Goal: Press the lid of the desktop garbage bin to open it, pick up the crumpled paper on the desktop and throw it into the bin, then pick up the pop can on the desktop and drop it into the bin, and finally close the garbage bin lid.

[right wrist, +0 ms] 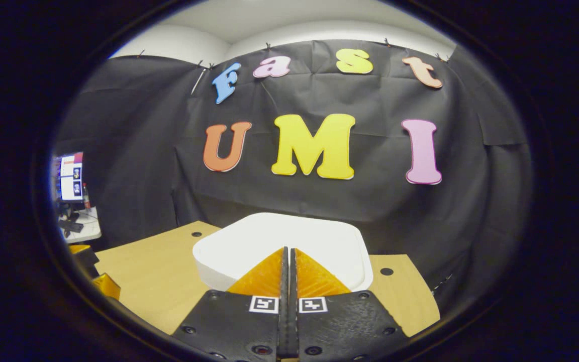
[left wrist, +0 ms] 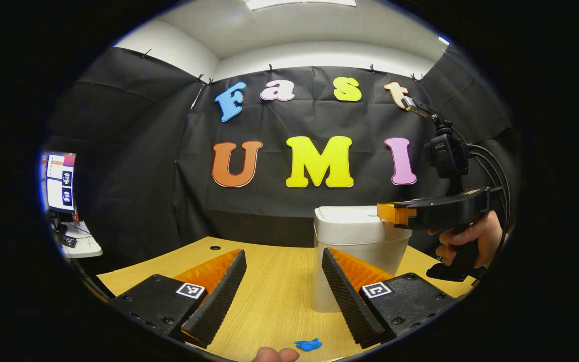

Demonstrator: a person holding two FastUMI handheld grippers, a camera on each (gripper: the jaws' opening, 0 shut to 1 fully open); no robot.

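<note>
The white desktop bin (left wrist: 355, 236) stands on the wooden table just beyond my right finger, with its lid (right wrist: 279, 236) down. My left gripper (left wrist: 283, 253) is open and holds nothing, low over the table and left of the bin. A small blue crumpled paper (left wrist: 308, 344) lies on the table close under it. My right gripper (right wrist: 288, 250) is shut with nothing between its fingers, its tips over the near part of the lid. In the left gripper view the right gripper (left wrist: 395, 213) reaches in from the right at lid height, held by a hand (left wrist: 470, 241). Whether it touches the lid I cannot tell.
The wooden table (left wrist: 269, 301) has small cable holes near its back edge. A side desk with a monitor (left wrist: 61, 181) stands far left. A fingertip (left wrist: 274, 355) shows at the bottom edge. Part of the left gripper (right wrist: 96, 274) shows at the lower left of the right gripper view.
</note>
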